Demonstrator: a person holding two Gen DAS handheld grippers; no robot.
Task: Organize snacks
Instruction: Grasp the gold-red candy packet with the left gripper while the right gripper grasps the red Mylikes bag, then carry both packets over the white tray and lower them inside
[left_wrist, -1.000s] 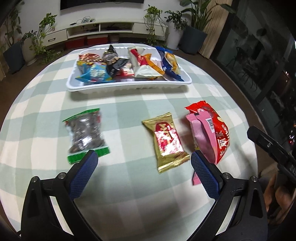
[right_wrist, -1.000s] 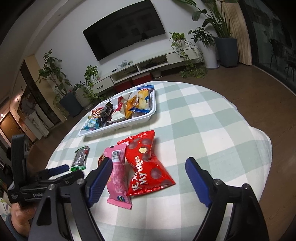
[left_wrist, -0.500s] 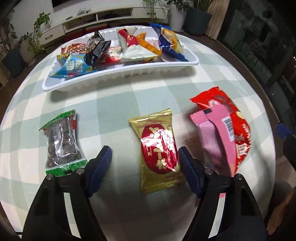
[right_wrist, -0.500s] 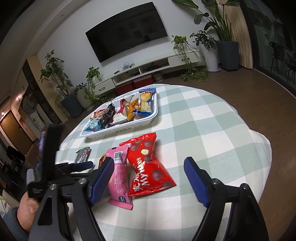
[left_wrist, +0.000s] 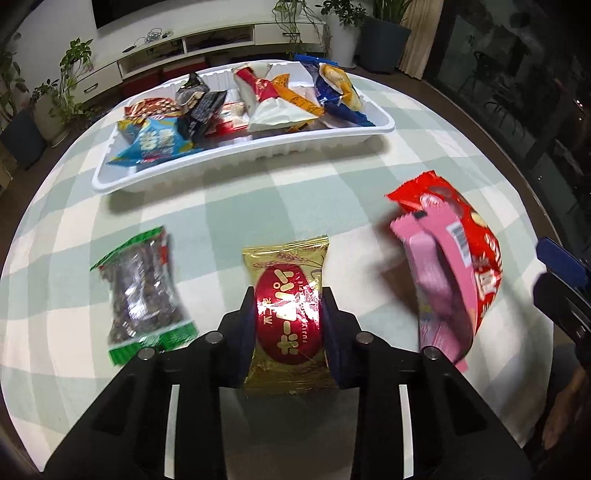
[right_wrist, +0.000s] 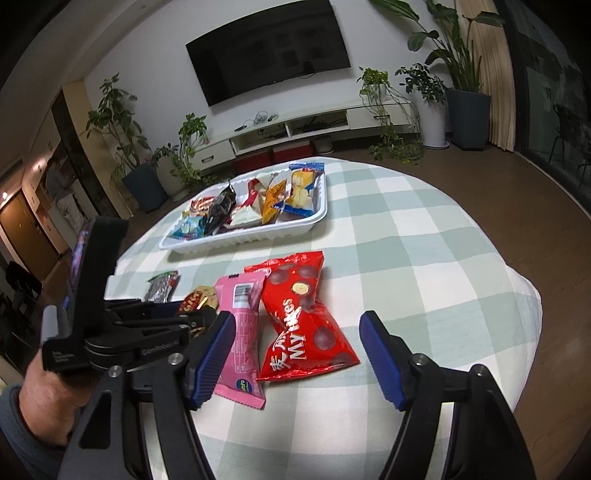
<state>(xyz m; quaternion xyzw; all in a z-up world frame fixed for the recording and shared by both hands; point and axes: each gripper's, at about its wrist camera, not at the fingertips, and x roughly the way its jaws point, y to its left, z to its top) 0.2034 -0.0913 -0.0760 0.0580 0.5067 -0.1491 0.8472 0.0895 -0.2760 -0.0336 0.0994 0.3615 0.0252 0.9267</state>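
My left gripper is shut on the gold snack packet with a red oval label, its blue pads pressing both long sides. The packet also shows in the right wrist view, between the left gripper's fingers. A green-edged packet of dark nuts lies to its left. A pink packet and a red MyLikes bag lie side by side on the checked tablecloth. My right gripper is open and empty, hovering just in front of these two. A white tray holds several snacks.
The round table's edge drops off to the right. The white tray sits at the far side of the table. A TV stand and potted plants stand beyond the table.
My left gripper moved forward over the gold packet and closed on its sides. My right gripper stayed open in nearly the same place.
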